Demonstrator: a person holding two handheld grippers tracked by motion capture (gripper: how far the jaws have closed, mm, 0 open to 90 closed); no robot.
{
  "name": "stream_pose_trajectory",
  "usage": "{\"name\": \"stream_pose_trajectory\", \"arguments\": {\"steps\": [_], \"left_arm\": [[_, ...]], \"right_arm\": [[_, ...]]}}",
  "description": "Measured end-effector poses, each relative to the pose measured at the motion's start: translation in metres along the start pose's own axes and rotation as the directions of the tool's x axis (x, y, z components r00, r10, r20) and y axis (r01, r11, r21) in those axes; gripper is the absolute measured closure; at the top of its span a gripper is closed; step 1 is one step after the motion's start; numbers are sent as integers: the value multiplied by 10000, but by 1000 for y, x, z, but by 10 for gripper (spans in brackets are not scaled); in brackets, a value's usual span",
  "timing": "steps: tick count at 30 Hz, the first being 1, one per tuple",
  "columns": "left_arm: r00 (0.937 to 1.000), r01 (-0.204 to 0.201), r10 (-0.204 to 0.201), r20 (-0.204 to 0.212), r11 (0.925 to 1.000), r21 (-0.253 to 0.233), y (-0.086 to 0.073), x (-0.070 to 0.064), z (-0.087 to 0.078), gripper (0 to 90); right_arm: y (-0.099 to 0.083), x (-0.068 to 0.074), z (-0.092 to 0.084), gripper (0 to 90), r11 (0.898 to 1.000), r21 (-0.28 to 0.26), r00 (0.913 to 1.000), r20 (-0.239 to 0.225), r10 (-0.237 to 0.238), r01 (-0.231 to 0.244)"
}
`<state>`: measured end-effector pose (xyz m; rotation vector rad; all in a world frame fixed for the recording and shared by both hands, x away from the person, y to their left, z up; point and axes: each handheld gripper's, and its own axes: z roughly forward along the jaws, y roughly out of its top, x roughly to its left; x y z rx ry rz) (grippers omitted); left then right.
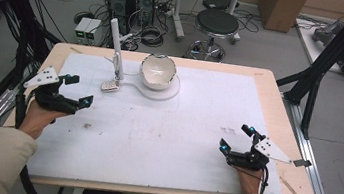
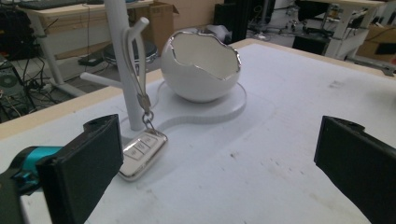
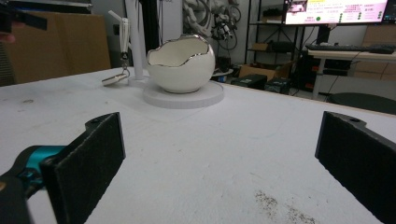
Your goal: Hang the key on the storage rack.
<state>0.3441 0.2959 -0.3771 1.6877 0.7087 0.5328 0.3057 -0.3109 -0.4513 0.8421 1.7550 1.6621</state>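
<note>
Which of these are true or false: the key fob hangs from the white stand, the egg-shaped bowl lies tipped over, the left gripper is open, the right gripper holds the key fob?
1. The key fob hangs by its strap from the hook of the white stand, its lower end resting on the table. True.
2. The egg-shaped bowl lies tipped over. False: it sits upright on the round white base.
3. The left gripper is open with nothing between its jaws. True.
4. The right gripper holds the key fob. False: it is open and empty, far from the fob.
</note>
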Motion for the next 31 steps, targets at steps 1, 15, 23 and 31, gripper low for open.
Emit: {"name": "stream_pose_trajectory", "arguments": {"steps": [1,15,23,31], "left_arm": [[10000,-38,38,31,10000,-89,-4,-3,-4,17],[10000,-13,17,37,9945,-1051,-59,-32,-22,17],[9992,-4,-52,-389,9896,-1435,-81,-45,-23,17],[9973,213,-350,-647,9791,-2022,-84,-45,-27,17]], "right_arm": [[0,0,0,6,10000,15,10000,-10,-3,3],[0,0,0,6,10000,47,10000,25,-81,81],[0,1,0,6,9999,31,9999,2,-112,112],[0,1,1,6,9998,56,9998,44,-185,185]]}}
